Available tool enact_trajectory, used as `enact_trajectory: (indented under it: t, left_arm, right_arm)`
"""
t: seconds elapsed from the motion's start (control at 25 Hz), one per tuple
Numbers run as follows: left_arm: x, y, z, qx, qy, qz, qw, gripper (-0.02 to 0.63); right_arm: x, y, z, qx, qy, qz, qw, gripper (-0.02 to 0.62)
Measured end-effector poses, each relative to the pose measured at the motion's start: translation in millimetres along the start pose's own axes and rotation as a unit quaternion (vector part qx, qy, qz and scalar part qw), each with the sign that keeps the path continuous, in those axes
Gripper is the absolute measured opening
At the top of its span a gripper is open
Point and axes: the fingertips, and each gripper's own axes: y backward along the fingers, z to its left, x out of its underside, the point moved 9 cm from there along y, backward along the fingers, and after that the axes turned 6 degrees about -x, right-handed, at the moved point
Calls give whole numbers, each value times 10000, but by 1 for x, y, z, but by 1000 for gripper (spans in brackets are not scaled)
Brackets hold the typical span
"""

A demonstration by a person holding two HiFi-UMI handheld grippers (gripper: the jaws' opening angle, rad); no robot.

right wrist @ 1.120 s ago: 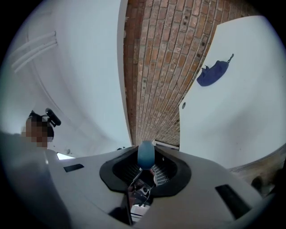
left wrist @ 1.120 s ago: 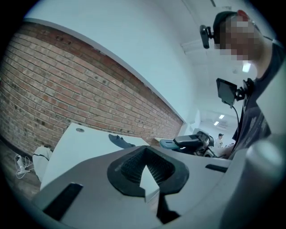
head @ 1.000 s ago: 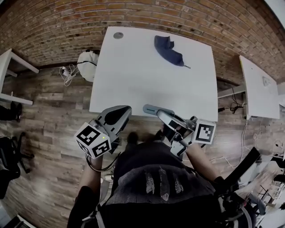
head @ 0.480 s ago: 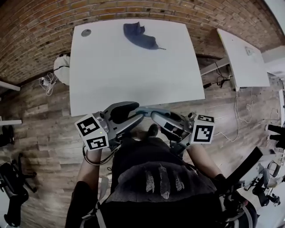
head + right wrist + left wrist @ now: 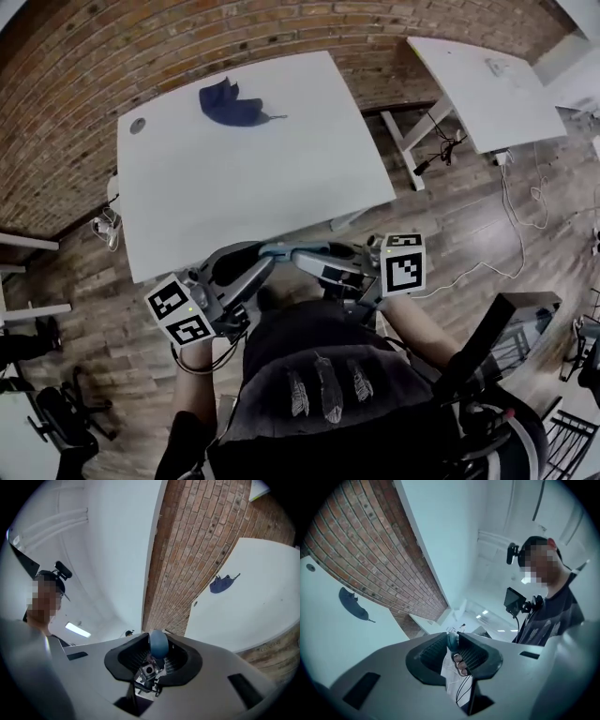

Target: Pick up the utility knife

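Head view first: the white table (image 5: 281,187) fills the middle, and a dark blue cloth (image 5: 230,105) lies near its far left corner, well apart from my work. On my side of the near edge, in the air before my chest, my left gripper (image 5: 269,257) and right gripper (image 5: 305,260) point at each other, tips nearly meeting. The utility knife (image 5: 284,250) bridges them, off the tabletop. My right gripper view shows those jaws pinching its rounded blue end. My left gripper view shows the other end between the jaw tips, which have just been closing and look to be pressing on it. I judge the knife is picked up and now in a two-handed hold. To do this well I'd keep both grippers level and in line, avoid twisting one against the other, and loosen neither until the other grip is plainly firm.
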Motion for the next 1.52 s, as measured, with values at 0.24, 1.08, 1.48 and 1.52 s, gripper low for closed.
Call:
enact_trajectory:
  t: [0.24,1.08,1.48,1.52]
  left_arm:
    - [13,-60,-36,-289,77,-230,9993,66]
    - [35,-63,-50,-1046,714,-959,9873,55]
    - [25,12,-40,-638,865,-1430,9839,55]
    - [25,22,-38,-611,894,-1481,9830,55]
  right_arm:
    - [-21,65,-1,-291,-246,-279,9989,78]
    - [-29,139,-32,-466,-871,-806,9918,110]
    - [10,72,17,314,86,-349,9989,0]
    - [14,63,20,330,106,-284,9990,0]
